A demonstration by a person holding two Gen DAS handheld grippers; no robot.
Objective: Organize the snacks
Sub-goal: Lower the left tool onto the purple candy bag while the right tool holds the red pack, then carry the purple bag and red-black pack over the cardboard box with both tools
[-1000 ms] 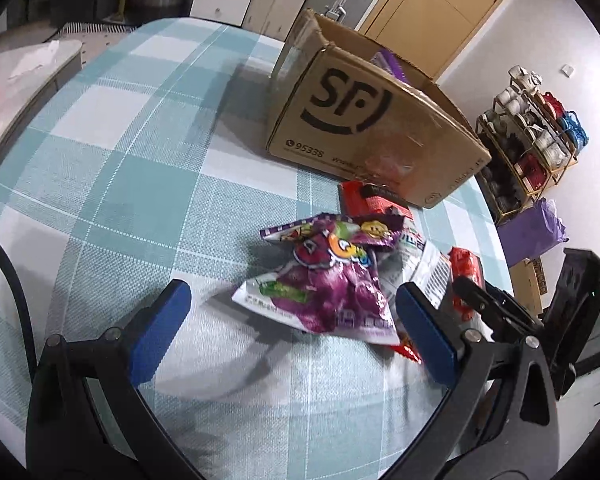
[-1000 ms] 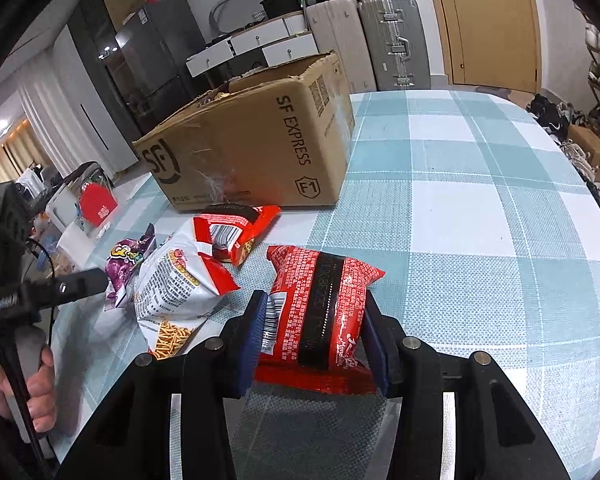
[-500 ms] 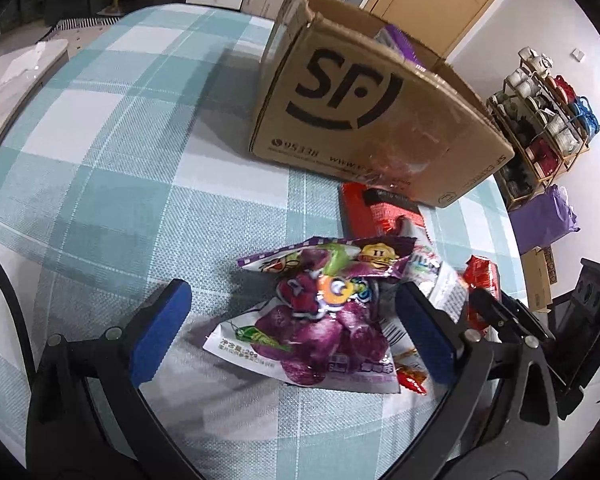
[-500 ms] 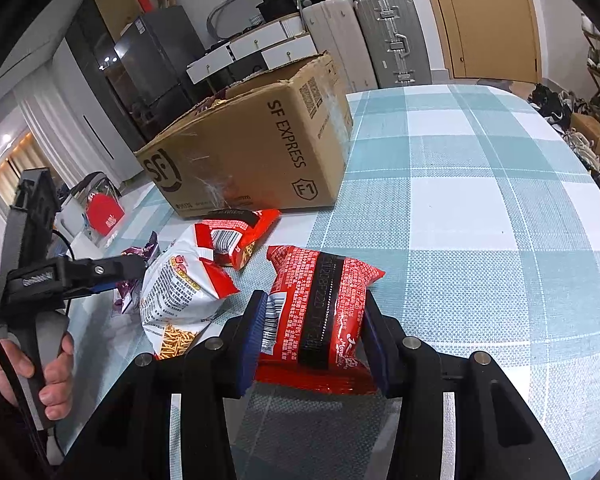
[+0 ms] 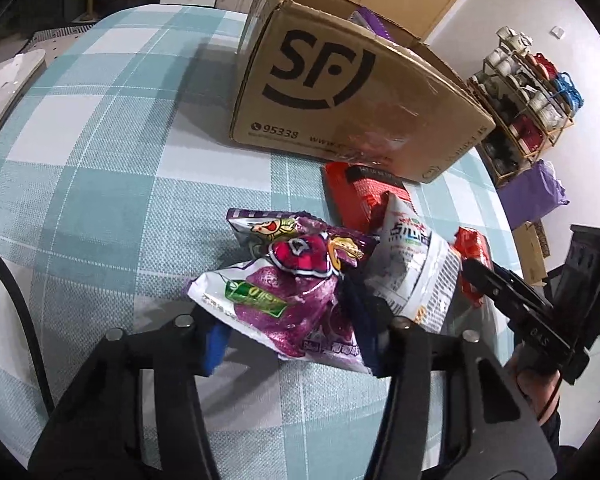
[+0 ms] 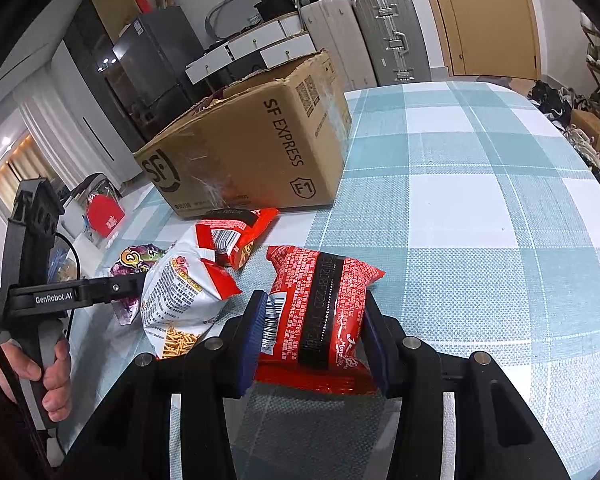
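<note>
A: How far along is the sorting, taken from the left?

B: Little can be counted as finished. On the checked tablecloth a purple snack bag is now clamped between the pads of the left gripper, but it has not been lifted; it lies on the table against a white bag of sticks. Behind that, a small red packet rests untouched just in front of the cardboard box. Something purple can be made out over the box's rim, so one item is probably stored already.

A: And on the right?

B: A red packet is squeezed between the jaws of the right gripper, low over the table and near the box. Four packets are judged left to go in.

A: What differs from a second ago?

B: The left jaws, wide apart then with the purple bag lying ahead of them, have just been closing, and the bag is crumpled between them. The right grip is unchanged.
</note>
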